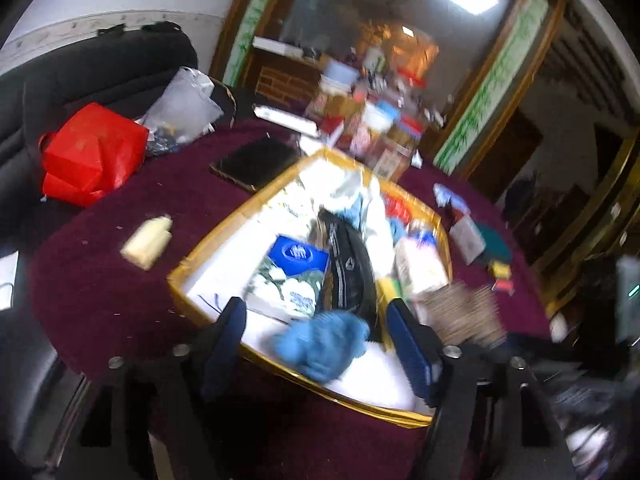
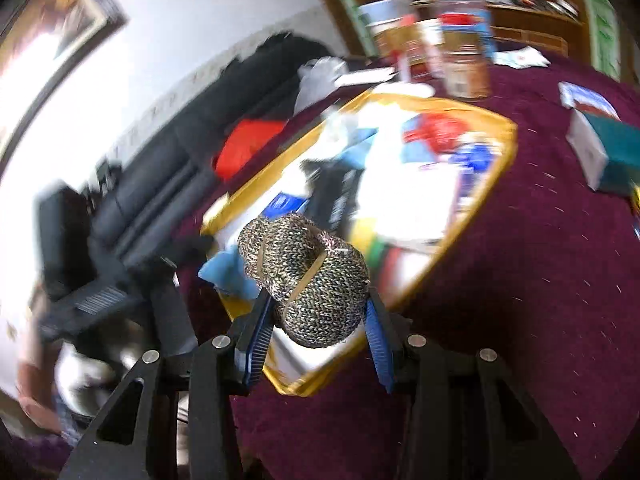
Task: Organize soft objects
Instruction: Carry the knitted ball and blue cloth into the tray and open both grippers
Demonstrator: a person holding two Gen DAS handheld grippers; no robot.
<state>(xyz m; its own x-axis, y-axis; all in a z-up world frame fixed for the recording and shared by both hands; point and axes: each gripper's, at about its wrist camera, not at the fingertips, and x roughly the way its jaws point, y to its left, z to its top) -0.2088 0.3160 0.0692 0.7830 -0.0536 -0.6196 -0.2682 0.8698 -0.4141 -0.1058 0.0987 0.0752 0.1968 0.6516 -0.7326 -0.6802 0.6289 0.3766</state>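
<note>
Because it is knitted wool bound with thin bands, the speckled yarn bundle (image 2: 304, 276) should handle as light, springy and squashy; a grip across its thick lower lobe looks safest, since the bands could slide. In the right wrist view the right gripper (image 2: 316, 320) pinches it at lower centre, above the near corner of the gold-rimmed box (image 2: 502, 152). Its long axis runs from upper left to lower right of that frame, the narrower end pointing upper left. The left gripper (image 1: 316, 344) stands spread, nothing pressed; a fluffy blue cloth (image 1: 324, 344) lies between its fingers inside the box, lower centre.
</note>
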